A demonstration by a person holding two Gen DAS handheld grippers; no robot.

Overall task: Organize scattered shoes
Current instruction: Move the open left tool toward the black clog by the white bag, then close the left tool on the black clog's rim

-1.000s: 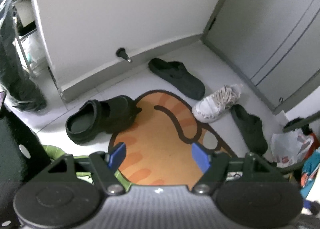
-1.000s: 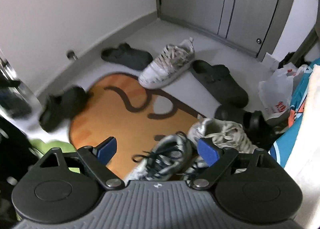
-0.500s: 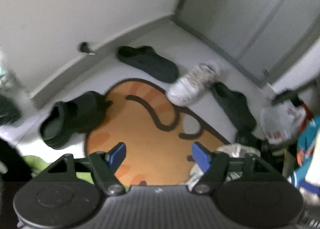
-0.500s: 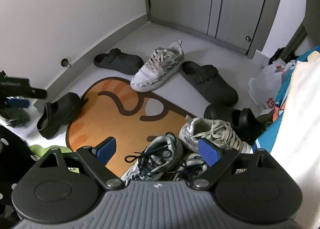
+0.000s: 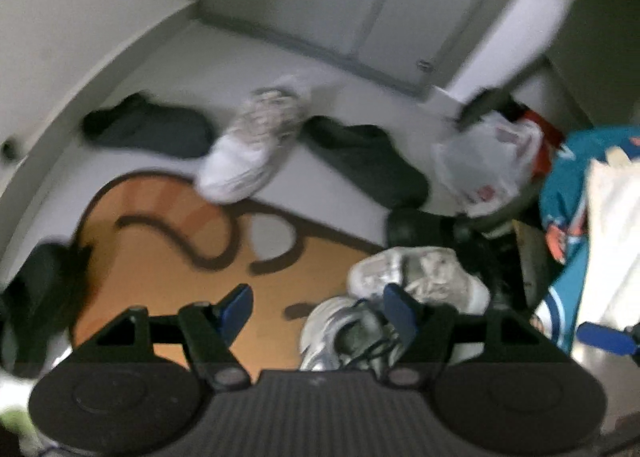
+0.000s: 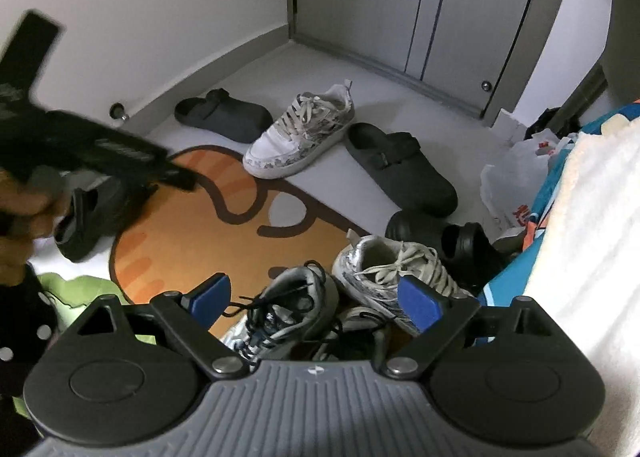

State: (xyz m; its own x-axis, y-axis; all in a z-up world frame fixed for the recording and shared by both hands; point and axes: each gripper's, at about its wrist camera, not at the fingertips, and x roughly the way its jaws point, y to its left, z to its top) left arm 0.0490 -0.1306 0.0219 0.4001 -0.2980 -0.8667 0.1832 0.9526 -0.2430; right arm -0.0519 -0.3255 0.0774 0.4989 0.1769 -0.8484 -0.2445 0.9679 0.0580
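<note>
Shoes lie scattered around an orange cat mat (image 6: 192, 233). A white patterned sneaker (image 6: 300, 137) sits between two dark slippers (image 6: 228, 117) (image 6: 400, 169). A black clog (image 6: 92, 217) rests at the mat's left edge and another black clog (image 6: 440, 233) at the right. My right gripper (image 6: 314, 293) hangs open above a grey sneaker with black laces (image 6: 288, 309) and a silver-white sneaker (image 6: 392, 269), touching neither. In the blurred left wrist view my left gripper (image 5: 318, 299) is open over the mat (image 5: 160, 257), near the same grey sneaker (image 5: 344, 329) and silver-white sneaker (image 5: 420, 277).
Closet doors (image 6: 440, 9) and a wall with a door stop (image 6: 118, 111) bound the floor at the back. A white plastic bag (image 6: 516, 177) and teal and white fabric (image 6: 580, 237) crowd the right. A green cloth (image 6: 80, 289) lies at the front left. A hand (image 6: 24, 209) holds the left gripper's black body (image 6: 100, 149).
My left gripper has swung right across the mat, from over the left black clog to beside the sneaker pile, and now appears in the right wrist view. The right gripper has hardly moved.
</note>
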